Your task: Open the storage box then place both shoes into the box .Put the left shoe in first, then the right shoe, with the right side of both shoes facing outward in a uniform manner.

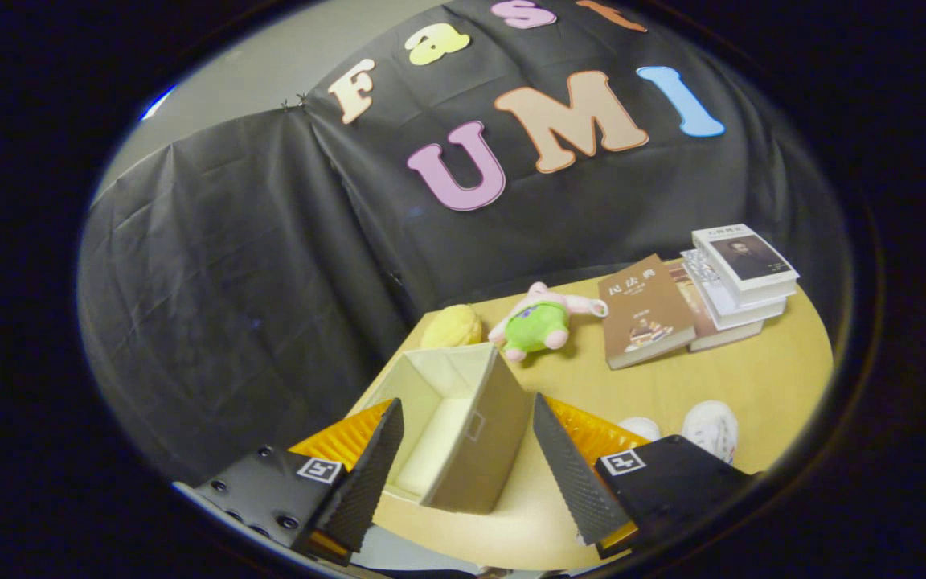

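- The tongs (pixel 463 466) are spread wide and grip nothing; they hang above the near part of the tabletop (pixel 752 378), tilted.
- The storage box (pixel 463 418) stands between and just ahead of the two fingers (pixel 567 470), its pale inside showing and nothing in it.
- No lid is seen over the box, so I judge the opening step done, or nearly so; whether a flap hangs at the side I cannot tell.
- The shoes (pixel 708 426), white, lie together on the tabletop beside the right finger, partly hidden by the tongs' body; which one is the left shoe I cannot tell from here.
- Beyond the box lie a yellow soft toy (pixel 451 326), a pink and green plush toy (pixel 543 322), and a stack of books (pixel 720 289); none belongs to the task.
- The step in hand looks to be going for the first shoe.
- The next move calls for swinging the tongs to the right, over the shoes, picking out the left shoe and closing on it so that it can go into the box with its right side facing outward.
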A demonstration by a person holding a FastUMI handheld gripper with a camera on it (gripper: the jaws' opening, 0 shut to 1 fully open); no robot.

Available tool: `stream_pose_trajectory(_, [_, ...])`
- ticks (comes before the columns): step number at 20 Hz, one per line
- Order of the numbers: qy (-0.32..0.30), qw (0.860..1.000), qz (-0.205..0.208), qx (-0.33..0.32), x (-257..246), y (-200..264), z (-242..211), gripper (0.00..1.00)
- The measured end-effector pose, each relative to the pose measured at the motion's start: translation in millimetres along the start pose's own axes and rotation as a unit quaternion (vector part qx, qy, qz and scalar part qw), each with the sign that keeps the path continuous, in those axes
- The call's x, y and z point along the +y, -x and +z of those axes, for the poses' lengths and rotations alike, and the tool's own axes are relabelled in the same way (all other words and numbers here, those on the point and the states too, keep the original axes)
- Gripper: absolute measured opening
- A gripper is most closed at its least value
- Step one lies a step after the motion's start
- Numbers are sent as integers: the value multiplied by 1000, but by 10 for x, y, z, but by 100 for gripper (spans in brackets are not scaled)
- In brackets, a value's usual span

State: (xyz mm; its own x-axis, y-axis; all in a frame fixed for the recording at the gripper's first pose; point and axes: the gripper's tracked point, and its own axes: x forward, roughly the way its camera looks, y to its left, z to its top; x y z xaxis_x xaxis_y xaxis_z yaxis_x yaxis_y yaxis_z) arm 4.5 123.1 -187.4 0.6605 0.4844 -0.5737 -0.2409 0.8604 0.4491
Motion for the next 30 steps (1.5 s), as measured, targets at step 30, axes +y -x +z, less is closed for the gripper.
stream_pose_trajectory(30, [106,941,-106,302,-1980,-89,-1827,61])
